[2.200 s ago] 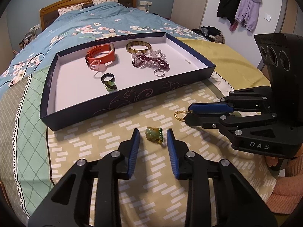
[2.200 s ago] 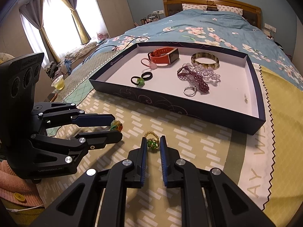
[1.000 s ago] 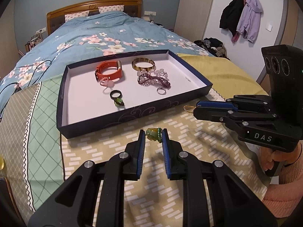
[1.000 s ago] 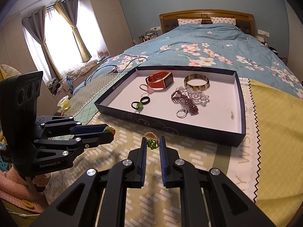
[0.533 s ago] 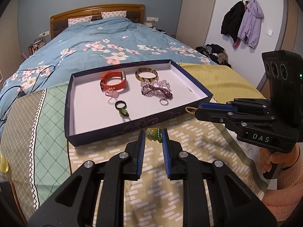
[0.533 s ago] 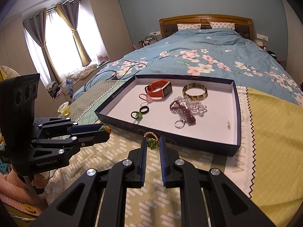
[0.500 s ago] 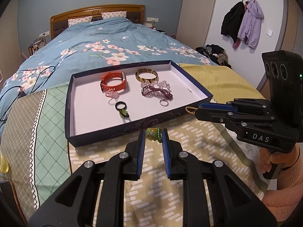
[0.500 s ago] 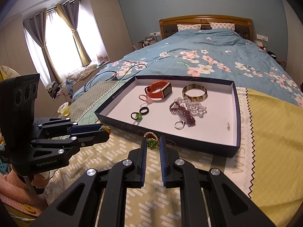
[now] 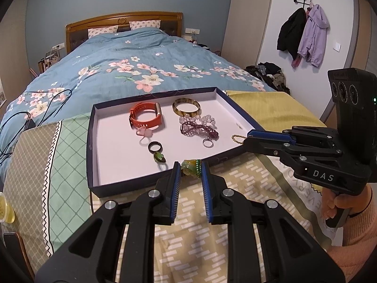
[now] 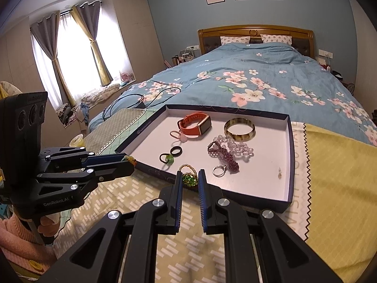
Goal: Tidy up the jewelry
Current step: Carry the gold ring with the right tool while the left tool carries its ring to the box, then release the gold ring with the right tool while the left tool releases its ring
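Bed, patterned blanket, bearing a tray [image 9: 90, 146]. Left claw [image 9: 191, 168] clamps a green charm [image 9: 189, 165], right claw [image 10: 190, 179] a green bead ring [image 10: 189, 178], both at the tray's 6 o'clock wall. Advice: lift clear of the wall, release on bare floor; watch [image 9: 146, 118], bangle [image 9: 186, 106], bracelets [image 9: 199, 127] and rings [image 9: 155, 146] crowd 12 o'clock.

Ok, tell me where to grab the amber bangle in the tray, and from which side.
Take the amber bangle by its band, from above. It lies flat on the tray floor, so one finger can drop into the hole and the other outside. Use the far or right arc: the clear bead bracelet crowds the near edge and the orange watch sits to the left.
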The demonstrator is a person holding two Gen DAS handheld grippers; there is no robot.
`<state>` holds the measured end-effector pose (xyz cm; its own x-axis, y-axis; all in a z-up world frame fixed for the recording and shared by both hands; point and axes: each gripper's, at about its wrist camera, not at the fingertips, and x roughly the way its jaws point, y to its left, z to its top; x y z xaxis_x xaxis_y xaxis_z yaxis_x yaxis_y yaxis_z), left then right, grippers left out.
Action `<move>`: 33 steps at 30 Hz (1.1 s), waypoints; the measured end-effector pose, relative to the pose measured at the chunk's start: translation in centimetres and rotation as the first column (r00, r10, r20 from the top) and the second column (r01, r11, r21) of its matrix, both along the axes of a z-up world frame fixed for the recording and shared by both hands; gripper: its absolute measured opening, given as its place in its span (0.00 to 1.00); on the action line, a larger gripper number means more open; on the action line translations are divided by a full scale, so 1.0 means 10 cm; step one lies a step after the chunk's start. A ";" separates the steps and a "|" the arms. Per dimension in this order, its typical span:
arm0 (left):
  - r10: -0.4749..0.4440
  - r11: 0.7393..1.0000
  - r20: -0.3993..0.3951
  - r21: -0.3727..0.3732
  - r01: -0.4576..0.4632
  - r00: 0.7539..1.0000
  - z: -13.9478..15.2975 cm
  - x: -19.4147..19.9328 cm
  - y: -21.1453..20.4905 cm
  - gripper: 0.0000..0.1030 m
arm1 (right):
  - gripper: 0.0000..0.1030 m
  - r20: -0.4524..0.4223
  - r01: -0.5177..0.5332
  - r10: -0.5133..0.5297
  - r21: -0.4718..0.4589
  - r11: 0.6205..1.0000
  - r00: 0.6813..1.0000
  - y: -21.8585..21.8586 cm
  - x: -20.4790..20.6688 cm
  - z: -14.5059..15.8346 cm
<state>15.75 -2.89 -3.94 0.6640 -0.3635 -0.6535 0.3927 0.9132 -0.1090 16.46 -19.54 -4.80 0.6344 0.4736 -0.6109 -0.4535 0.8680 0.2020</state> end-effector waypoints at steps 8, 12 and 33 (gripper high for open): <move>0.006 1.000 0.010 0.002 -0.006 1.000 0.04 0.07 -0.01 0.18 | 0.11 0.013 0.005 -0.005 -0.004 1.000 1.000 0.00 0.06 0.04; 0.013 1.000 0.011 0.001 -0.013 1.000 0.04 0.12 0.00 0.18 | 0.11 0.020 0.005 -0.005 -0.008 1.000 1.000 0.01 0.10 0.06; 0.041 0.999 0.018 0.015 -0.042 0.999 0.06 0.41 -0.02 0.18 | 0.11 0.031 0.011 -0.011 -0.025 1.000 0.999 0.03 0.31 0.12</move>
